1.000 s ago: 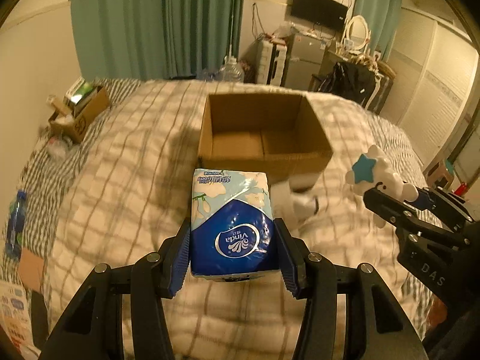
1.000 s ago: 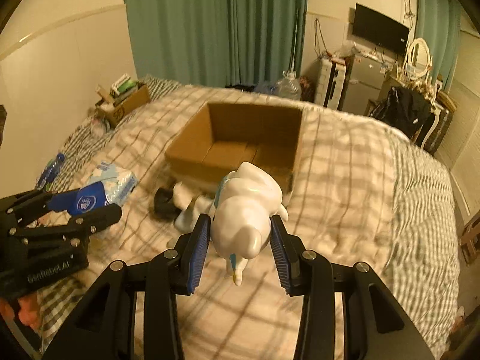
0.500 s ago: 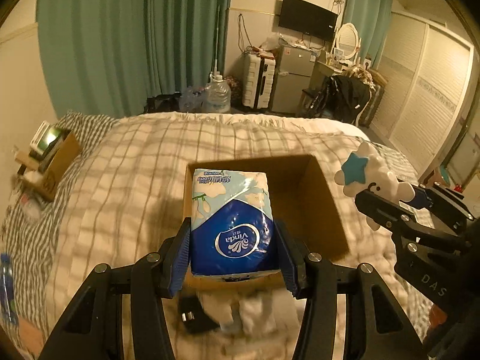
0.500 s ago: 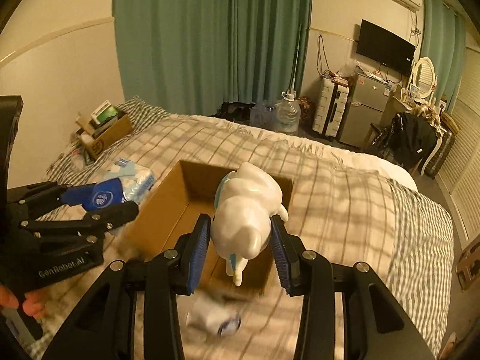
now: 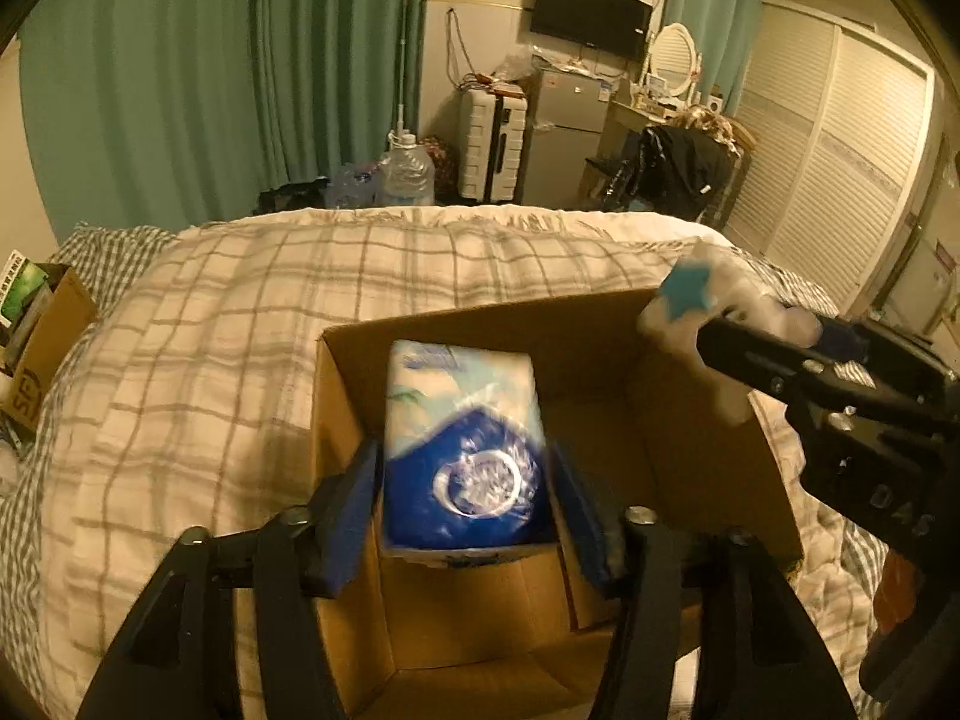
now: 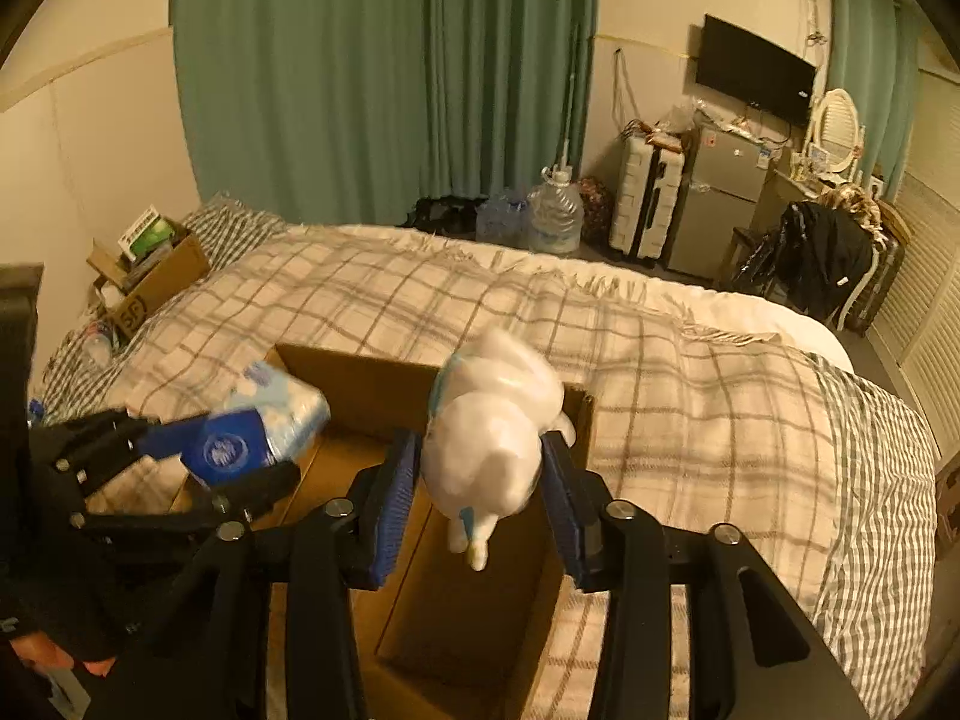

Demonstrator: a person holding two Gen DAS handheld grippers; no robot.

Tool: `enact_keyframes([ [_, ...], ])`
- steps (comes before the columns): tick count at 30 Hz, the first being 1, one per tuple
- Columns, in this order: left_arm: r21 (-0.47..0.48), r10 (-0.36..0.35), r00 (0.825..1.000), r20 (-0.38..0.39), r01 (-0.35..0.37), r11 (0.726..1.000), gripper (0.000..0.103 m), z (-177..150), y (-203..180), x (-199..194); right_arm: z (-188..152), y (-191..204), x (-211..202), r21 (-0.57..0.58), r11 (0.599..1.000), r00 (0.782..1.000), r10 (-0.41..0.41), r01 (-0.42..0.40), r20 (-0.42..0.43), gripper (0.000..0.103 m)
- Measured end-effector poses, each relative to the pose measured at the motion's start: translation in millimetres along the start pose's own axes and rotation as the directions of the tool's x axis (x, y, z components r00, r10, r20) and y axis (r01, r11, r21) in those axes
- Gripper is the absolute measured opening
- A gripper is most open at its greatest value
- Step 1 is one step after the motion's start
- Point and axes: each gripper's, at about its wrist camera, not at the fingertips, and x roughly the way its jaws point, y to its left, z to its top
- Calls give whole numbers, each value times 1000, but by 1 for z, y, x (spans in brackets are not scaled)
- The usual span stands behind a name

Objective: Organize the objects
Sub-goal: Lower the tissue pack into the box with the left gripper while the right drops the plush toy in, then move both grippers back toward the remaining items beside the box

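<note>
An open cardboard box (image 5: 708, 456) lies on the bed; it also shows in the right wrist view (image 6: 360, 384). My left gripper (image 5: 465, 510) is shut on a blue and white tissue pack (image 5: 462, 420) and holds it over the box's left half. My right gripper (image 6: 480, 489) is shut on a white plush toy (image 6: 489, 420) with blue trim, over the box's right side. The plush (image 5: 708, 294) and right gripper show blurred at the right of the left wrist view. The tissue pack (image 6: 258, 426) shows at the left of the right wrist view.
A plaid blanket (image 6: 690, 396) covers the bed. A small carton of items (image 6: 150, 276) sits at the bed's far left corner. Water jugs (image 6: 555, 216), a suitcase (image 6: 645, 204), a small fridge (image 6: 720, 198) and a chair with clothes (image 6: 822, 252) stand beyond the bed.
Both grippers have moved forward and now hang over the open box, which has come closer and lower in both views. Each still holds its object.
</note>
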Motion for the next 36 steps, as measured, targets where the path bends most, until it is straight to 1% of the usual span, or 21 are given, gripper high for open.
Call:
enact_keyframes([
  [1,1,8,1000,5,-8,1000,84,0,-1,-3,0,-1,-6,8,1000,1000,-13,13,18,66],
  [2,0,24,1000,15,-24,1000,93,-1,-2,-8,1,-2,-11,15,1000,999,-23,22,32,71],
  [3,-1,40,999,31,-40,999,96,-1,-2,-15,3,-4,-18,25,999,998,-27,26,48,71],
  [5,-1,51,998,49,-51,999,96,-1,-1,-30,6,-7,-37,41,999,997,-27,24,68,71],
  [7,-6,65,996,57,-65,998,96,-2,0,-48,7,-9,-58,43,998,995,-49,46,84,72],
  [9,-13,78,994,77,-77,997,99,-3,2,-73,7,-11,-85,43,997,992,-71,67,105,78],
  [11,-15,117,988,99,-116,993,101,-6,2,-101,6,-12,-109,51,996,990,-74,69,118,83],
  [14,-14,153,979,132,-153,988,102,-10,1,-136,2,-12,-150,47,995,986,-96,91,138,86],
  [15,-23,169,976,138,-168,986,102,-13,1,-153,0,-11,-162,46,994,984,-105,100,142,86],
  [18,-34,183,971,156,-180,983,102,-24,0,-186,-12,-6,-197,45,993,984,-116,111,138,86],
  [22,-44,207,965,162,-202,978,103,-45,-5,-211,-34,10,-224,16,993,986,-121,119,118,86],
  [25,-57,212,967,138,-206,977,103,-68,-6,-216,-58,24,-231,-2,994,991,-105,105,86,86],
  [28,-86,215,972,97,-206,975,103,-94,0,-209,-86,40,-223,-26,994,994,-106,107,39,86],
  [31,-129,210,976,63,-201,971,103,-122,8,-195,-113,54,-200,-37,994,995,-101,100,-16,86],
  [33,-158,211,977,27,-204,966,103,-138,13,-179,-129,62,-183,-48,993,994,-107,105,-37,86],
  [34,-163,212,977,16,-207,965,103,-146,15,-172,-135,64,-173,-57,991,991,-121,118,-52,86],
  [36,-158,227,974,-14,-227,961,103,-160,19,-155,-146,68,-152,-71,991,988,-124,117,-94,86],
])
